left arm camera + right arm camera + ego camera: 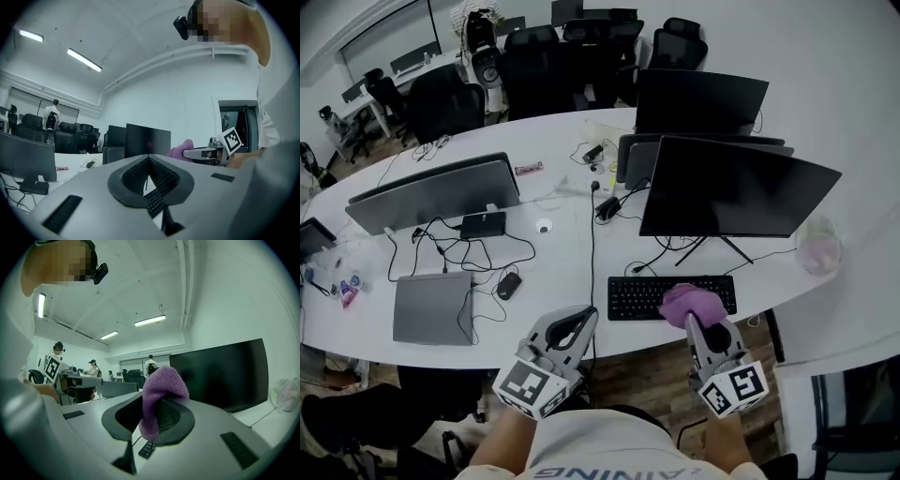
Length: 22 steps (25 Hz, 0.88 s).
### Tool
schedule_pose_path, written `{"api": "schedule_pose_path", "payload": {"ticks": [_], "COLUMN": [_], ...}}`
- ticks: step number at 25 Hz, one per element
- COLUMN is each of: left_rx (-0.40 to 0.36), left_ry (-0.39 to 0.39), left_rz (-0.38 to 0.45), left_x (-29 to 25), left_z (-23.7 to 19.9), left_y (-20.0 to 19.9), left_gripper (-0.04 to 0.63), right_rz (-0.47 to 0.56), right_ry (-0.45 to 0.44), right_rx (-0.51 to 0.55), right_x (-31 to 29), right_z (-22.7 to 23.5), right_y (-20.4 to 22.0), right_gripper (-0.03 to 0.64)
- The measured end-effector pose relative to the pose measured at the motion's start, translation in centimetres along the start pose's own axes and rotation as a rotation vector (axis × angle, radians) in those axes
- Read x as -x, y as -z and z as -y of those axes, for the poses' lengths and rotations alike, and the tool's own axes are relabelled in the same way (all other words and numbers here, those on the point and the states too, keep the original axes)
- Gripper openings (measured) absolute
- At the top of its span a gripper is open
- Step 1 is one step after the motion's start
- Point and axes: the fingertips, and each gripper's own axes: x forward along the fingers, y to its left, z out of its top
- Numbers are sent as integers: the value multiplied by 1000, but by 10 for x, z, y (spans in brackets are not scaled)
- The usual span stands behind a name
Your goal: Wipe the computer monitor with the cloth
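Note:
A dark computer monitor (739, 191) stands on the white desk (562, 253), screen off; it fills the right of the right gripper view (225, 373) and shows small in the left gripper view (147, 141). My right gripper (692, 317) is shut on a purple cloth (689, 302), held above the black keyboard (642, 296) in front of the monitor. The cloth (161, 394) bulges up out of the jaws. My left gripper (584, 317) hovers at the desk's front edge, shut with nothing in it; its tips (149, 158) meet.
A second monitor (698, 101) stands behind the first. Another screen (431, 194), a laptop (431, 307), a mouse (508, 285), cables and a power strip (607, 208) lie on the left. A plastic bag (818, 249) sits at the right. Office chairs (534, 66) and people are farther back.

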Motion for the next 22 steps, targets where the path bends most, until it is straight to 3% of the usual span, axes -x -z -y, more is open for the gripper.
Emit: {"api": "schedule_pose_path", "payload": {"ticks": [12,22], "left_rx": [74,121], "left_ry": [89,47], "left_rz": [-13,-28], "left_x": [-14,-31], "left_z": [-81,-113], "left_y": [21,40], "left_gripper": [5,5], "right_rz": [-95,-189], "right_ry": [69,102], "right_rx": [11,-167], "right_x": [-85,-153], "right_z": [-17,8], "right_y": [18,69], "right_gripper": [63,63]}}
